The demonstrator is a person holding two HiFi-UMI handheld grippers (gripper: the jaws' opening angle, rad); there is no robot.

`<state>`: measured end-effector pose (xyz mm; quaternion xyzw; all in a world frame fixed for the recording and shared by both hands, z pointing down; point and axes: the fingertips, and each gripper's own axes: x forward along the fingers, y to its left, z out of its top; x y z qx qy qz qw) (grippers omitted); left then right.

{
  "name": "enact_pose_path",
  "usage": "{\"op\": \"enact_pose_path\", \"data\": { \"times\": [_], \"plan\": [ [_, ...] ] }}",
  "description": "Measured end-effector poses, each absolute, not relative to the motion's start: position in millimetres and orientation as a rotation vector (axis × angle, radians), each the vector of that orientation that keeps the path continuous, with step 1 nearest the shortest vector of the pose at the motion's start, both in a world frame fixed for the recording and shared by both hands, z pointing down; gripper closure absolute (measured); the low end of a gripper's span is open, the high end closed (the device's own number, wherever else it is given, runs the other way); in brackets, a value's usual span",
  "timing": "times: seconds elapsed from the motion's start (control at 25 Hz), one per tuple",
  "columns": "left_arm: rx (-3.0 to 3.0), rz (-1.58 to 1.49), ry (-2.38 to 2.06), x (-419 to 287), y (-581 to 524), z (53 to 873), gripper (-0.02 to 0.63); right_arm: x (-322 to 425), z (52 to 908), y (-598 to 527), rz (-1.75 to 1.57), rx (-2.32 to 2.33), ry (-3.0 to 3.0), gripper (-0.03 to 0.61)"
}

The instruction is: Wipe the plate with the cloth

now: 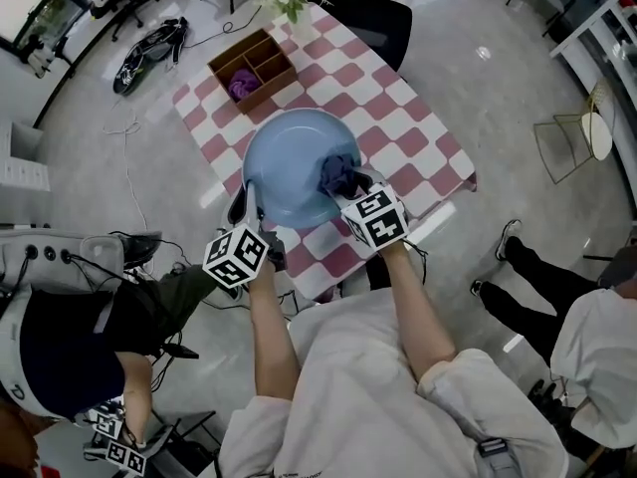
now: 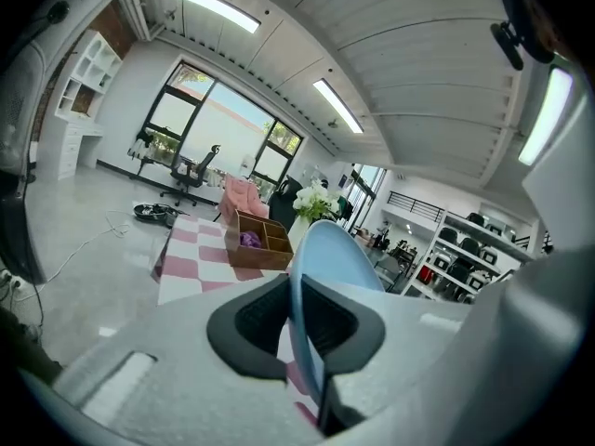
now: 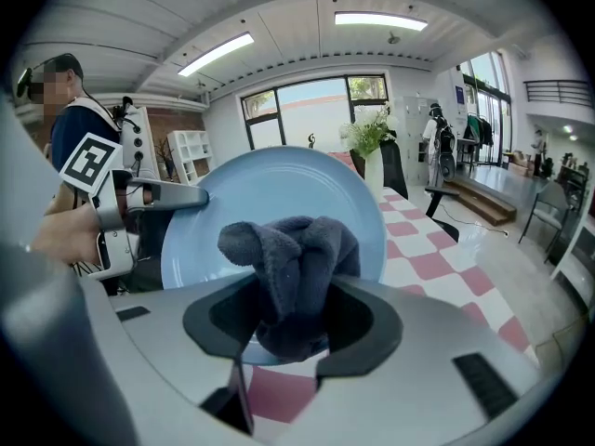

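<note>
In the head view, the blue plate (image 1: 289, 167) is tipped up over the checked table (image 1: 423, 137). My left tongs (image 1: 246, 205) bite its near rim, and my right tongs (image 1: 348, 182) push the dark cloth (image 1: 338, 175) onto its face. In the left gripper view, the jaws pinch the plate's thin edge, I think to keep it steady. In the right gripper view, the jaws squeeze the bunched cloth against the plate, ready to rub.
</note>
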<state>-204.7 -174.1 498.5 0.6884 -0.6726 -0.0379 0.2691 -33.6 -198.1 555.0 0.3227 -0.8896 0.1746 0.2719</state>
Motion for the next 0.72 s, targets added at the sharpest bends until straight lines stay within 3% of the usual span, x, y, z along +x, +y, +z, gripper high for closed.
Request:
{"op": "enact_pose_path", "data": {
  "times": [0.72],
  "plan": [
    [1.924, -0.094, -1.789, -173, -198, 487, 0.588, -46, 544, -185, 0.435, 0.853, -2.43, 0.394]
  ]
}}
